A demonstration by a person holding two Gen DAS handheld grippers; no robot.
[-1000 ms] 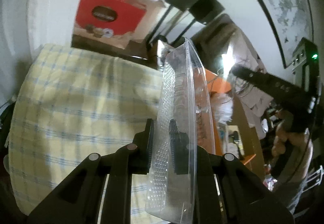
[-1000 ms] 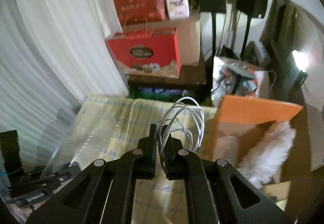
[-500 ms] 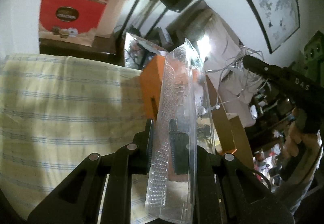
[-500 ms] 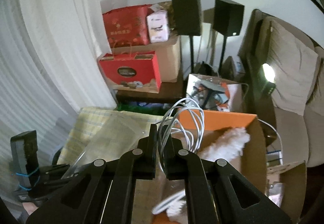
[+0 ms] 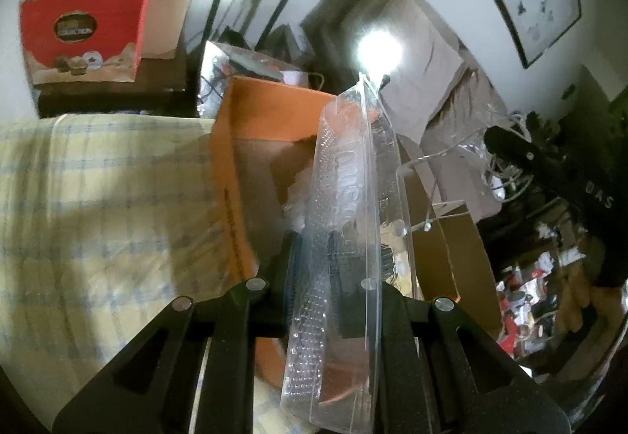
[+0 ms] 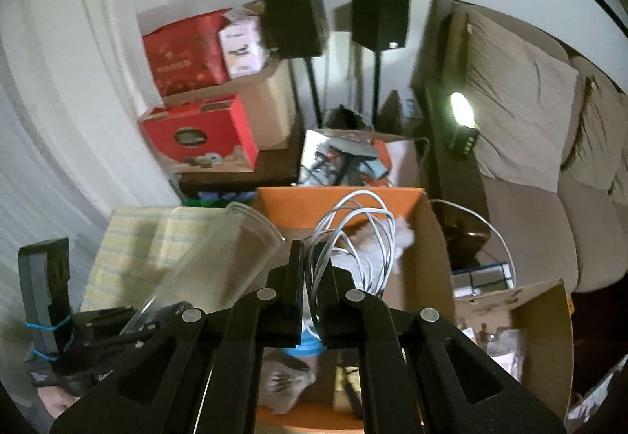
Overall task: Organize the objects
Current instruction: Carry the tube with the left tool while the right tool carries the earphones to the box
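My left gripper [image 5: 310, 269] is shut on a clear plastic clamshell tray [image 5: 345, 237], held on edge over the open orange cardboard box [image 5: 271, 112]. In the right wrist view the tray [image 6: 219, 257] sits at the box's left side. My right gripper [image 6: 312, 269] is shut on a coil of white cable [image 6: 353, 233] and holds it above the box [image 6: 333, 198]. The right gripper with the cable also shows in the left wrist view [image 5: 518, 151] at the right. A white fluffy duster [image 6: 400, 233] lies inside the box.
A yellow checked cloth [image 5: 98, 198] covers the surface left of the box. Red gift boxes [image 6: 196, 135], two black speakers on stands [image 6: 378, 17], a beige sofa [image 6: 530, 143] and a second open cardboard box [image 6: 530, 320] stand around.
Both grippers have moved right from over the checked cloth to over the orange box, each keeping its hold. The box interior now fills the middle of both views.
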